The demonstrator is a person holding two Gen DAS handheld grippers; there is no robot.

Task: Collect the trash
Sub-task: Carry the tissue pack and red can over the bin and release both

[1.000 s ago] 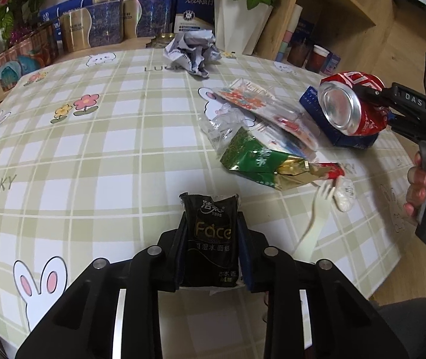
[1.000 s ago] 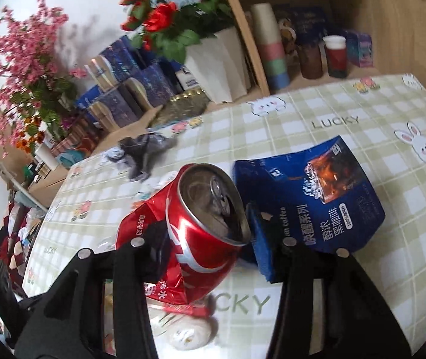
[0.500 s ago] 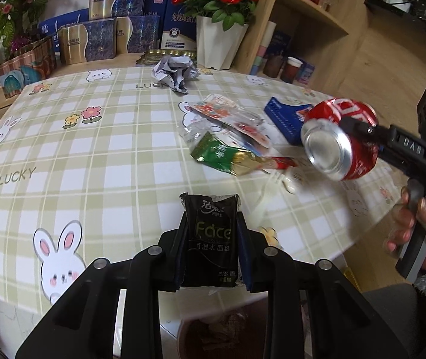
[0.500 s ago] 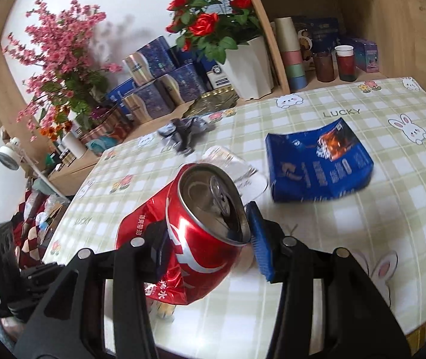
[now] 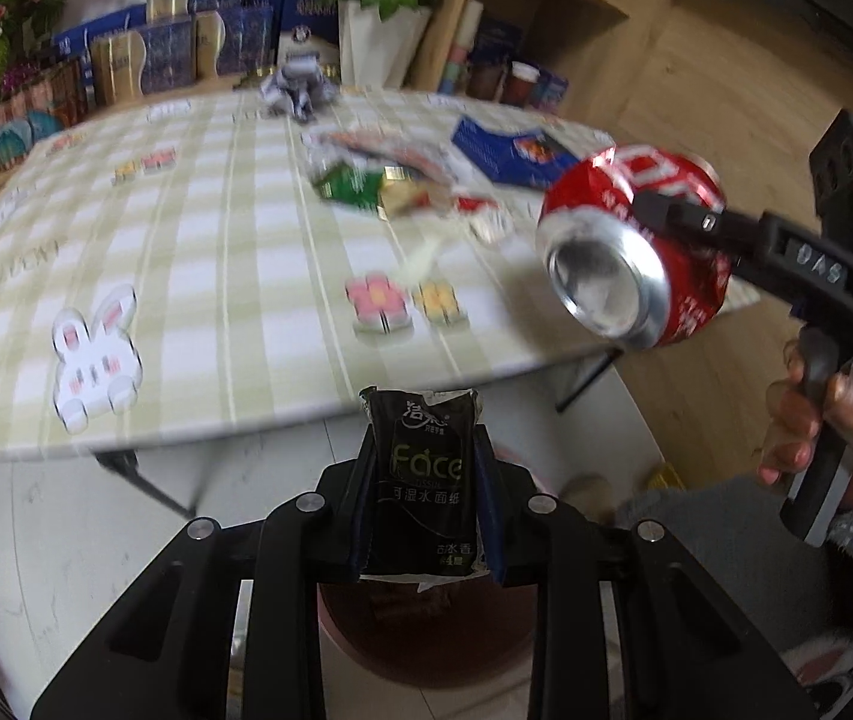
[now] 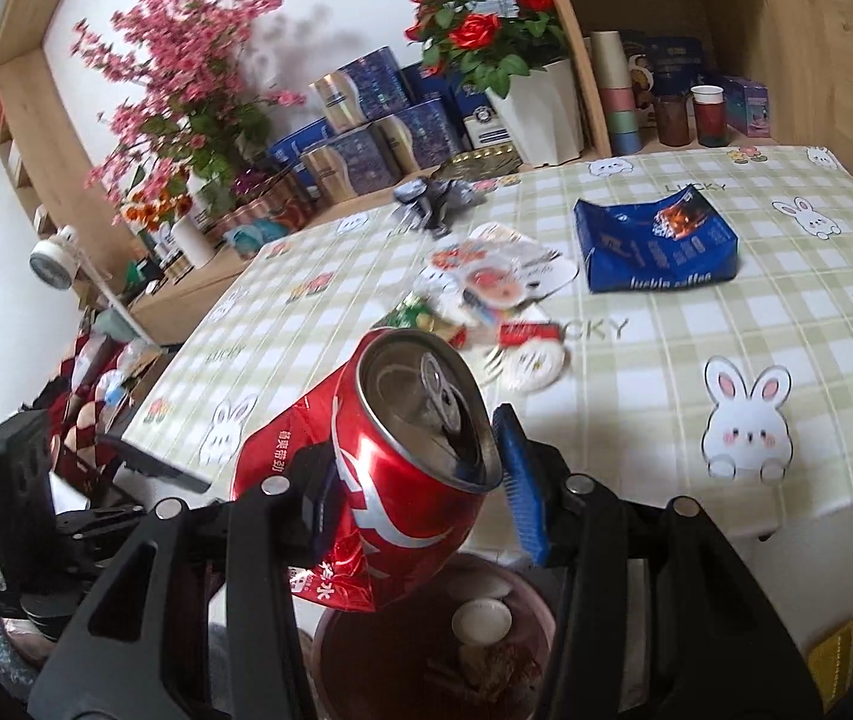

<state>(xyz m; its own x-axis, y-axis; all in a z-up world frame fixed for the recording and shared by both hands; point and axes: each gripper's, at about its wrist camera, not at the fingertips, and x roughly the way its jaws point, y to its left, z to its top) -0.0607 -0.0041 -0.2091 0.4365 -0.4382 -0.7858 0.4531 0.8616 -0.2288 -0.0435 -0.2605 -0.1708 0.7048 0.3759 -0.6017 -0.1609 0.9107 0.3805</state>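
My left gripper (image 5: 423, 486) is shut on a black tissue pack (image 5: 423, 480) and holds it off the table's front edge, above a dark red bin (image 5: 426, 630). My right gripper (image 6: 426, 480) is shut on a crushed red soda can (image 6: 390, 480), also off the table and over the bin (image 6: 426, 654), which holds some trash. The can (image 5: 630, 246) and right gripper show in the left wrist view at the right. On the table lie a blue coffee bag (image 6: 654, 246), a pile of snack wrappers (image 6: 486, 288) and crumpled paper (image 6: 438, 201).
The checked tablecloth (image 6: 696, 360) covers the table. Gift boxes (image 6: 366, 126), a white vase of red roses (image 6: 540, 108) and cups (image 6: 708, 114) stand on shelves behind it. Table legs (image 5: 144, 486) and floor lie under the edge.
Both grippers have pulled back from over the table to beyond its front edge, each keeping its item. The bin has come into view below them.
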